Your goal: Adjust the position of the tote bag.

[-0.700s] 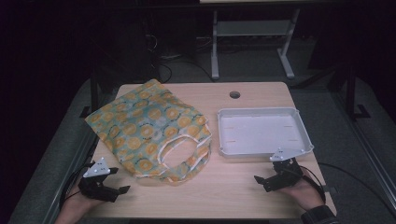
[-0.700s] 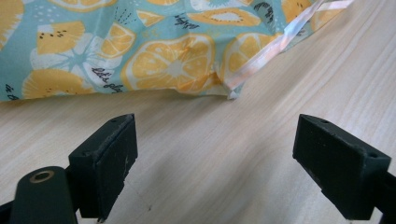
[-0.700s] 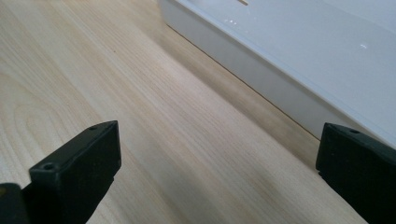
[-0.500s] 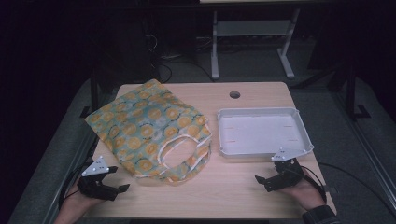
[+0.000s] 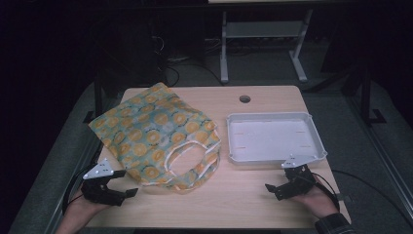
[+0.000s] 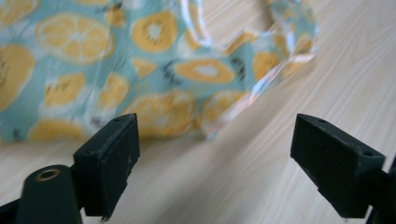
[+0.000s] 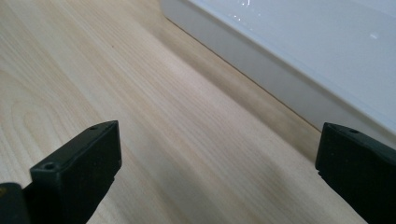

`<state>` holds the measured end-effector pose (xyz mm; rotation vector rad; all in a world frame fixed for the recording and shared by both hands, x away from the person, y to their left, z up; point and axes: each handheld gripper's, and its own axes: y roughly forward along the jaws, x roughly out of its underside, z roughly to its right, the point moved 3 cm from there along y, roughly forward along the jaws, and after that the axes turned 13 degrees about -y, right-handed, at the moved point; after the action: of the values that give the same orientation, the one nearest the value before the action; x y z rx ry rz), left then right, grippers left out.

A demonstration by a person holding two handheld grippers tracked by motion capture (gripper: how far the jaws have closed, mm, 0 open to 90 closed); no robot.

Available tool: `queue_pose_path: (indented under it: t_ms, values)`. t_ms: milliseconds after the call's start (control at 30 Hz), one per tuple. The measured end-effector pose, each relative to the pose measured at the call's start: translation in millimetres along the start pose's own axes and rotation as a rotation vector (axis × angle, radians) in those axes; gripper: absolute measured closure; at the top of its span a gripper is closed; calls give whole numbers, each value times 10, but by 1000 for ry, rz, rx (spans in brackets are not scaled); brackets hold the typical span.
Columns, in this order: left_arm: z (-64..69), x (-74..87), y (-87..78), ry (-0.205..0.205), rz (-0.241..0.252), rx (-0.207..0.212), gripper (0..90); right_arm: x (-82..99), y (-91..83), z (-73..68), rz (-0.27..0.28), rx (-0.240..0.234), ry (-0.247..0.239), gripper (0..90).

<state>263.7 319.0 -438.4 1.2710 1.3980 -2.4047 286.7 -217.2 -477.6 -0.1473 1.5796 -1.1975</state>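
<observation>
A cloth bag printed with orange slices on teal lies flat on the left half of the wooden table, its white-trimmed handles toward the front. In the left gripper view the bag spreads just beyond the jaws. My left gripper rests at the table's front left corner, open and holding nothing, a short way from the bag's near edge. A white tray sits on the right half. My right gripper lies open near the tray's front right corner, with the tray's wall ahead of its jaws.
A round cable hole is in the table's back edge. Behind the table stand a grey metal frame and cables on a dark floor. Bare wood lies between the two grippers at the front.
My left gripper has shifted slightly, a little back toward the front left corner. The right gripper, bag and tray stay where they were.
</observation>
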Motion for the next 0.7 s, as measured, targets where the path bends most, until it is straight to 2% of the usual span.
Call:
queue_pose_path:
  t_ms: [67, 200, 267, 433, 533, 700]
  values:
    - [40, -51, 19, 5, 7, 17, 169, -8, -14, -14, -2, -4, 12, 0]
    - [104, -153, 64, 20, 19, 39, 209, -43, -8, -23, -1, 1, -4, 0]
    - [143, -196, 101, 28, 8, 50, 221, -44, 0, -40, -15, -2, -2, 0]
    - [254, -284, 230, 48, -3, 82, 272, -56, 7, -50, -20, -8, -14, 0]
    - [375, -399, 377, 81, -17, 111, 313, -50, 13, -56, -25, -11, -14, 0]
    - [501, -509, 536, 94, -21, 136, 351, -59, 18, -55, -21, -9, -21, 0]
